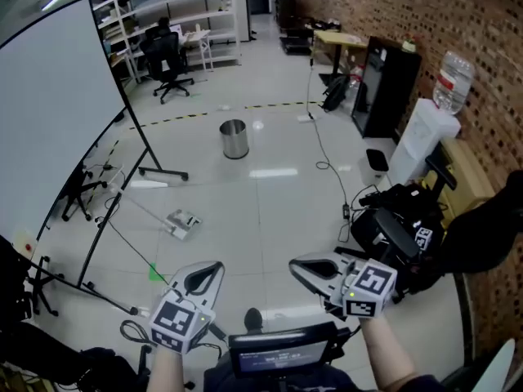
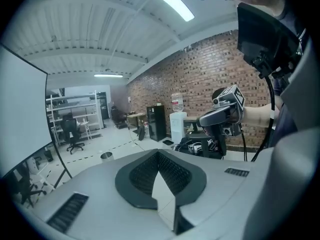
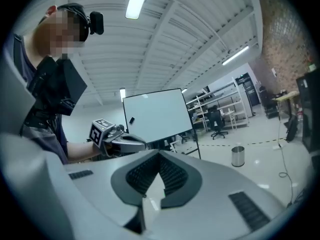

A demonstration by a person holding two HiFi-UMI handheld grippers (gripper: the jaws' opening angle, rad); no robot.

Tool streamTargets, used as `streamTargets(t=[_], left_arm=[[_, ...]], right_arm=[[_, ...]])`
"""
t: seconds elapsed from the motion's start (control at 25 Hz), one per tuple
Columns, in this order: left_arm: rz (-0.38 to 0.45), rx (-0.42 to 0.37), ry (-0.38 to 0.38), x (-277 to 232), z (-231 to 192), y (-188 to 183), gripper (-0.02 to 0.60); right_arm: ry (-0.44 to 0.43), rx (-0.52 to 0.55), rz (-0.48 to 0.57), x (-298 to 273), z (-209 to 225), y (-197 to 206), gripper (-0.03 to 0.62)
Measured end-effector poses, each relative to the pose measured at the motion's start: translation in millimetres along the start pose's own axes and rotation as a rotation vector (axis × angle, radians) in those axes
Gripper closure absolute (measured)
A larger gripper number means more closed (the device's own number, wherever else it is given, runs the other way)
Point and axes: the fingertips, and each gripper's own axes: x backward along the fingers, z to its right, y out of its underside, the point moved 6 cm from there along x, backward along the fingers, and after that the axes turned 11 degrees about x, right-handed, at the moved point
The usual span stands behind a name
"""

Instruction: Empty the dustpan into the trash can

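Observation:
The trash can [image 1: 234, 139], a small bare-metal cylinder, stands on the pale floor well ahead of me; it also shows small as the trash can [image 2: 106, 156] and the trash can [image 3: 238, 156]. The dustpan [image 1: 183, 223] lies on the floor nearer and to the left, its long thin handle running up-left. My left gripper [image 1: 211, 269] is shut and holds nothing, low at the frame's bottom. My right gripper [image 1: 299, 268] is also shut and empty, pointing left toward the other. Each shows in the other's view: the right gripper [image 2: 206, 120], the left gripper [image 3: 141, 144].
A large whiteboard [image 1: 57, 113] on a wheeled stand fills the left. Black bags and gear [image 1: 400, 227], a water dispenser [image 1: 425, 133] and a black cabinet [image 1: 386, 84] line the brick wall on the right. A cable [image 1: 327, 158] trails across the floor. An office chair [image 1: 167, 64] stands far back.

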Motion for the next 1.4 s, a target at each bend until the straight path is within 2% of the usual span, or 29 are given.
streamTargets(t=[0.12,0.36,0.64,0.96,1.12,1.24,1.4], left_arm=[[0.015,0.009,0.022,-21,-36,-10,0.581],[0.081,0.098,0.104,-63,-114,-32,0.581],[0.135,0.087,0.11,-86,-179,-70,0.581],[0.154,0.141,0.021,-67,-232,-63,0.581],[0.134,0.197,-0.072,-65,-262,-59,0.581],[0.125,0.223,-0.113,-74,-275,-57,0.581],[0.117,0.255,-0.163,-102,-292,-67,0.581]], right_arm=[[0.031,0.01,-0.04,-22,27,-4,0.576],[0.039,0.038,-0.102,-87,72,-21,0.576],[0.094,0.08,-0.118,-131,120,-51,0.576],[0.034,0.092,-0.085,-189,144,-63,0.576],[-0.072,0.076,-0.04,-214,159,-66,0.576],[-0.107,0.033,-0.022,-227,183,-62,0.576],[-0.138,0.054,-0.047,-244,229,-59,0.576]])
